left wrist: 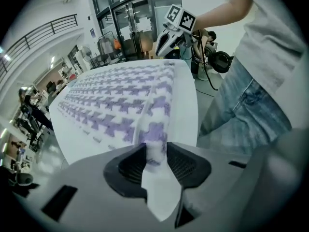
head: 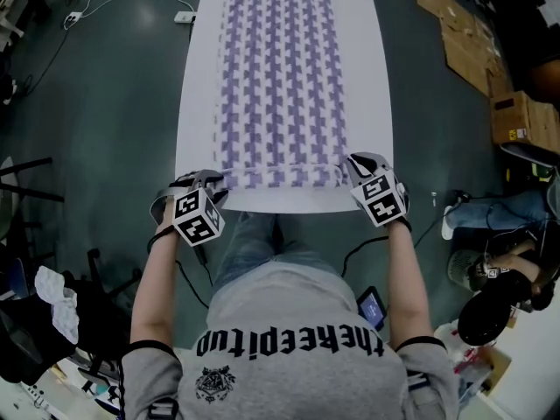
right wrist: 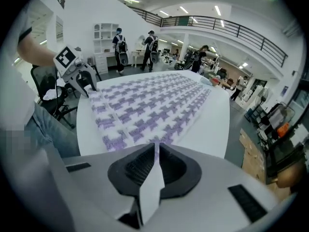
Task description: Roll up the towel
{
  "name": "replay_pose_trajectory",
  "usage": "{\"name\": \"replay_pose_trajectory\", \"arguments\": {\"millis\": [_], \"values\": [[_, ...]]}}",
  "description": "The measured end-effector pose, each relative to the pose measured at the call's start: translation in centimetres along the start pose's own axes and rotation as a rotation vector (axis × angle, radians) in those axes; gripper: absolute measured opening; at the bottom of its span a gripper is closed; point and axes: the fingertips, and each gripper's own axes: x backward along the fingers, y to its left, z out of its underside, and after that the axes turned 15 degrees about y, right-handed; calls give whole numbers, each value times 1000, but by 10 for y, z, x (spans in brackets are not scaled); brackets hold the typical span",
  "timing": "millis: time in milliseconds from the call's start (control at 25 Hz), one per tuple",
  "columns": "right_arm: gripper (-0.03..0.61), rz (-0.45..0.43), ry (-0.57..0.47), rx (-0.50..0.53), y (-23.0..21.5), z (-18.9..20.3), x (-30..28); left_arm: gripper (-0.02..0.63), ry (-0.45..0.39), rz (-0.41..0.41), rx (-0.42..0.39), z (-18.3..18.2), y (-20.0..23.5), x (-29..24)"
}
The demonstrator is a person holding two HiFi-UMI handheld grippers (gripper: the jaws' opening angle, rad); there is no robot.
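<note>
A white towel (head: 276, 77) with a purple houndstooth print lies lengthwise on the white table (head: 197, 103). Its near edge is turned over into a narrow fold across the table's near end. My left gripper (head: 214, 182) is at the fold's left end. In the left gripper view (left wrist: 154, 151) its jaws stand apart with the folded edge (left wrist: 154, 134) between them. My right gripper (head: 352, 169) is at the fold's right end. In the right gripper view (right wrist: 156, 153) its jaws are shut on a thin edge of towel (right wrist: 154, 100).
The table's near edge runs just below the fold, against the person's jeans (head: 254, 239). Cardboard boxes (head: 516, 116) lie on the floor to the right, and a seated person (head: 494, 269) is at lower right. A power strip (head: 184, 16) and cables lie at upper left.
</note>
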Motion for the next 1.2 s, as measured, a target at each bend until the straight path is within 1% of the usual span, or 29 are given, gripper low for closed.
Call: {"name": "replay_pose_trajectory", "arguments": {"millis": [40,80,160,240,280,320,400,480,560,720,840,880,920,1000,1080,1200], "values": [[9,-4,-16,28,0,-1,8,138,4,3,-3,0,2,0],[9,-25,-30,73,8,-1,15,138,9,5,-9,-1,3,0],[9,-115,-42,186,41,3,23,138,16,11,-17,-1,3,-2],[11,-205,-12,295,79,14,15,138,18,18,-16,-1,4,-7],[21,-222,15,339,92,21,6,138,18,20,-14,0,4,-9],[53,-220,44,367,98,27,-4,138,19,21,-13,0,4,-12],[92,-184,79,377,94,34,-19,138,24,22,-13,0,3,-13],[121,-127,95,382,79,36,-23,138,30,22,-17,-1,3,-10],[147,-96,121,417,67,37,-24,138,36,28,-21,-1,2,-6],[158,-92,168,475,63,39,-27,138,42,33,-21,0,4,1],[156,-103,186,446,60,38,-26,129,48,15,-23,0,9,2],[139,-94,188,440,59,38,-28,117,50,7,-23,0,11,0],[27,-78,188,441,58,39,-31,51,54,-3,-25,1,12,-3],[15,-67,187,443,57,43,-35,41,59,-4,-38,1,12,-9],[14,-88,183,424,58,43,-35,34,66,16,-64,1,10,-11],[14,-155,190,400,58,40,-29,32,67,90,-95,2,10,-7]]}}
